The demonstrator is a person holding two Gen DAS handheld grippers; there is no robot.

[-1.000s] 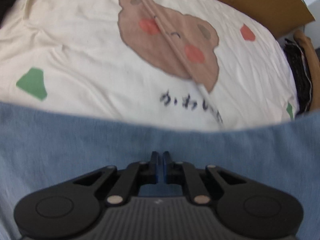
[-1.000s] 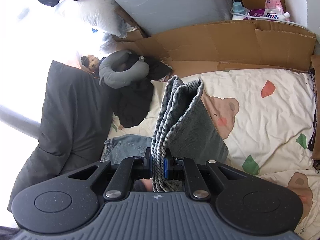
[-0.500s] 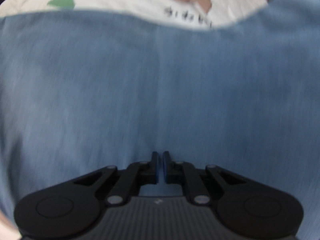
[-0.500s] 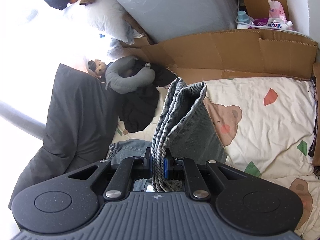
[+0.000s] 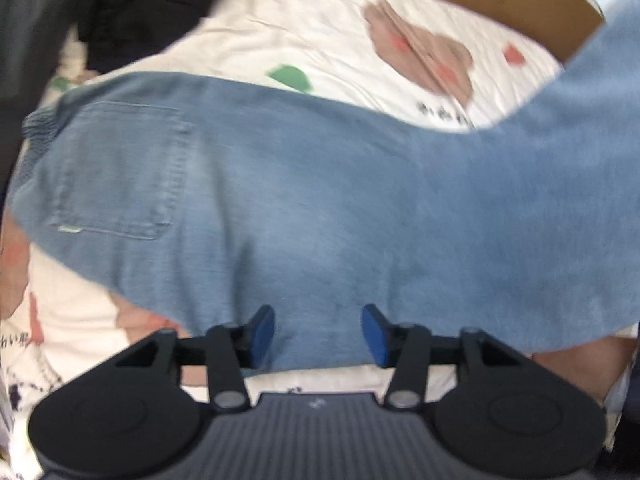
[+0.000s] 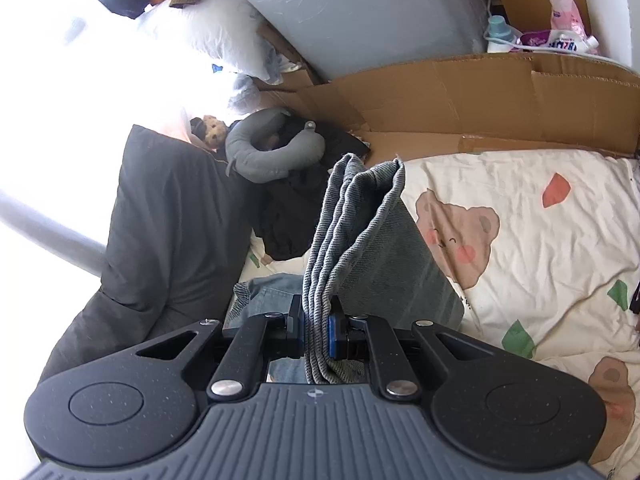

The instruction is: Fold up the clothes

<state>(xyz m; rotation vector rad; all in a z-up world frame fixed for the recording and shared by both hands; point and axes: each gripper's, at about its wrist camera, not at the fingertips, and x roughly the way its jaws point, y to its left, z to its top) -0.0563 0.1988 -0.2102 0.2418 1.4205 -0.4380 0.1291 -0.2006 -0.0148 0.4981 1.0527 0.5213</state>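
Observation:
Light blue jeans (image 5: pixel 304 184) lie across a cream bedsheet (image 5: pixel 328 48) printed with bears, the back pocket (image 5: pixel 120 168) to the left in the left wrist view. My left gripper (image 5: pixel 318 334) hangs above the denim, its jaws opening with no cloth pinched between the blue pads (image 5: pixel 262 334). In the right wrist view my right gripper (image 6: pixel 316 330) is shut on a bunched, layered edge of the jeans (image 6: pixel 352 220), which stands up in a fold in front of the camera. More of the jeans (image 6: pixel 268 292) lies below on the bed.
Flattened cardboard (image 6: pixel 460 108) lines the bed's far side. A dark grey cushion (image 6: pixel 160 216), a grey neck pillow (image 6: pixel 272 152), a small teddy (image 6: pixel 214 130) and dark clothing (image 6: pixel 292 216) sit at the left. Bottles and packets (image 6: pixel 548 36) stand behind the cardboard.
My left gripper has let go of the denim, spread its jaws and risen, so the pocket and the whole leg come into view. The right gripper keeps its grip and has hardly moved.

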